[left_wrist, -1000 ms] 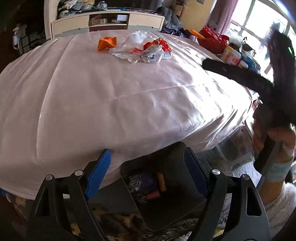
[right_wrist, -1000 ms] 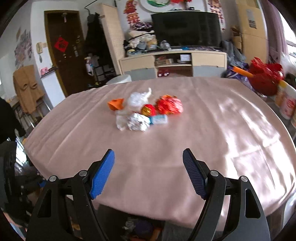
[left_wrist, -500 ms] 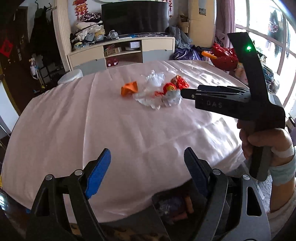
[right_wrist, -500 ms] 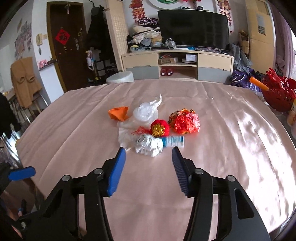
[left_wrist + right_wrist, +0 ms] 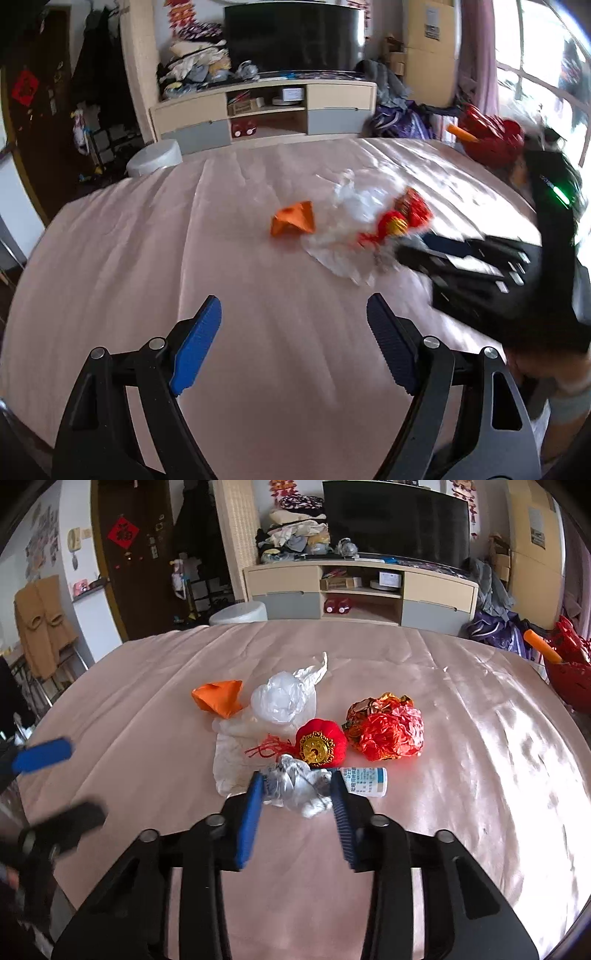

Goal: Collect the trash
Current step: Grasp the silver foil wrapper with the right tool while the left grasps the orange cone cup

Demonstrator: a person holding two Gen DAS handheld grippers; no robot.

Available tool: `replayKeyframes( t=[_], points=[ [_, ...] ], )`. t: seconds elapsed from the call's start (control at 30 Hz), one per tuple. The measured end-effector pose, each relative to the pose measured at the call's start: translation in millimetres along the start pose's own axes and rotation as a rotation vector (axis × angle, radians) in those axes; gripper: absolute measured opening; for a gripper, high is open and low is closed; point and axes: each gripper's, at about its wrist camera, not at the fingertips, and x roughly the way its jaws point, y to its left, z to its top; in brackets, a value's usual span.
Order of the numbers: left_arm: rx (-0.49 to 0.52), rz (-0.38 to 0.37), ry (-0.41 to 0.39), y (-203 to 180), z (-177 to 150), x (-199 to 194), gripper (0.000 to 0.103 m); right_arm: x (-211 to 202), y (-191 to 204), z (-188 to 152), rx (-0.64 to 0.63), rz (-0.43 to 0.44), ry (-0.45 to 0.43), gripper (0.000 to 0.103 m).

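A heap of trash lies mid-table on the pink cloth: an orange wrapper, a clear plastic bag, a red round ornament, a crumpled red foil, a small white labelled bottle and a crumpled silver-white wrapper. My right gripper has its blue pads on either side of the silver-white wrapper, closed against it. In the left wrist view it reaches into the heap from the right. My left gripper is open and empty over the bare cloth, short of the orange wrapper.
A white stool and a TV cabinet stand beyond the table's far edge. A red basket sits at the far right edge. A chair with a brown coat stands to the left.
My right gripper moved forward to the heap and narrowed its jaws around the silver-white wrapper. My left gripper rose from the bin below the table edge and moved over the table.
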Motion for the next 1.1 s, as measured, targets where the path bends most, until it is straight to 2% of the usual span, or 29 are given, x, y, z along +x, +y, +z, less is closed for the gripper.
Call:
replayKeyframes(
  t=[0.03,0.13,0.4,0.47,0.67,0.73,0.77,0.97,1.1],
  points=[
    [-0.017,-0.003,0.006,4,5,6,0.076,-1,0,1,-0.006,0.004,-0.005,0.025],
    [-0.049,0.002,0.017,13,21,26,0.076,-3,1,4,-0.02,0.008,-0.022,0.02],
    [-0.075,0.006,0.045,24,59,70,0.074,-32,2,12,-0.06,0.024,-0.099,0.018],
    [-0.086,-0.018,0.068,25,66,83,0.072,-40,2,11,-0.064,0.031,-0.116,0.018],
    [-0.089,-0.054,0.147,20,73,118,0.059,-48,-1,7,-0.072,0.037,-0.132,0.018],
    [-0.093,-0.071,0.172,19,72,125,0.04,-49,-3,6,-0.07,0.034,-0.129,0.018],
    [-0.098,-0.082,0.186,19,71,128,0.04,-50,-3,5,-0.068,0.033,-0.128,0.018],
    [-0.071,-0.065,0.141,10,69,100,0.038,-63,-7,1,-0.055,0.014,-0.134,0.018],
    [-0.058,-0.044,0.086,5,65,55,0.038,-86,-8,-5,-0.049,0.003,-0.156,0.018]
  ],
)
